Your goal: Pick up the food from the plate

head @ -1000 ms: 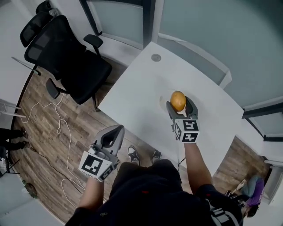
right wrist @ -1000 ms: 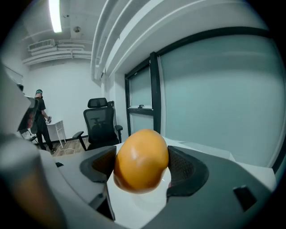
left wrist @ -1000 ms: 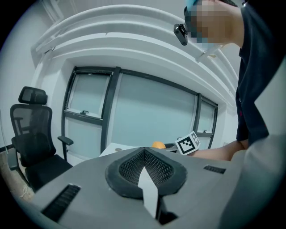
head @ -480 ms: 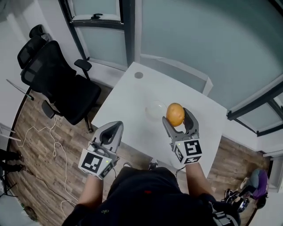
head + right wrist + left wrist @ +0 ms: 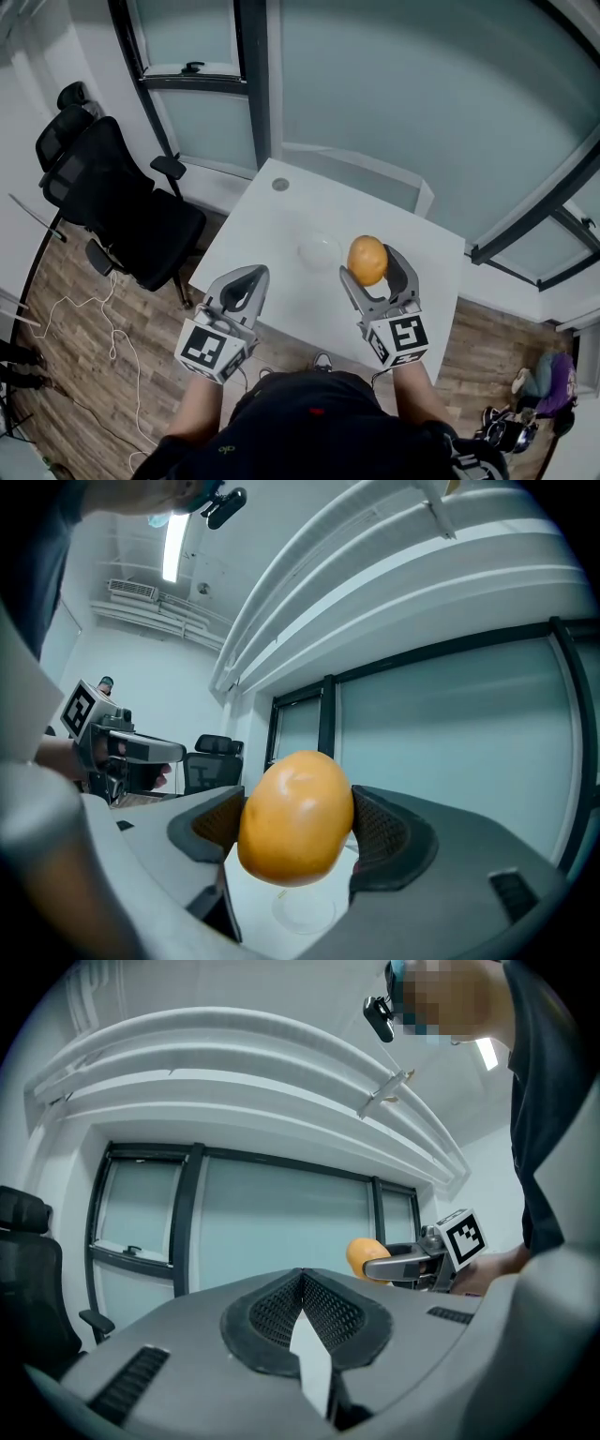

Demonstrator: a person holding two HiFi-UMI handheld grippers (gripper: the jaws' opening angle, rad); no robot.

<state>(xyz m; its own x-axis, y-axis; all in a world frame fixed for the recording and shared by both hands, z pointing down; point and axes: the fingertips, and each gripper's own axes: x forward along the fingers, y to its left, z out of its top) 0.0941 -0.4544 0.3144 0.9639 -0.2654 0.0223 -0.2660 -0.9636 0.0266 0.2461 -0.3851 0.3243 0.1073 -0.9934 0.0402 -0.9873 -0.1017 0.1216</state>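
Food, round and orange, is squeezed in the right tool above the plate; a loose squeeze could drop it. Left tool is pinched shut.

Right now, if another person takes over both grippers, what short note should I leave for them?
Left gripper: shut, empty, held near the table's front edge.
Right gripper: shut on the round orange food, gripped from both sides, in the air above the table.
Plate: a small clear one on the table, empty, to the left of the held food.
Done: the food is off the plate.
Left: nothing of the pick-up itself. Keep the grip steady; no place to put the food down is shown.
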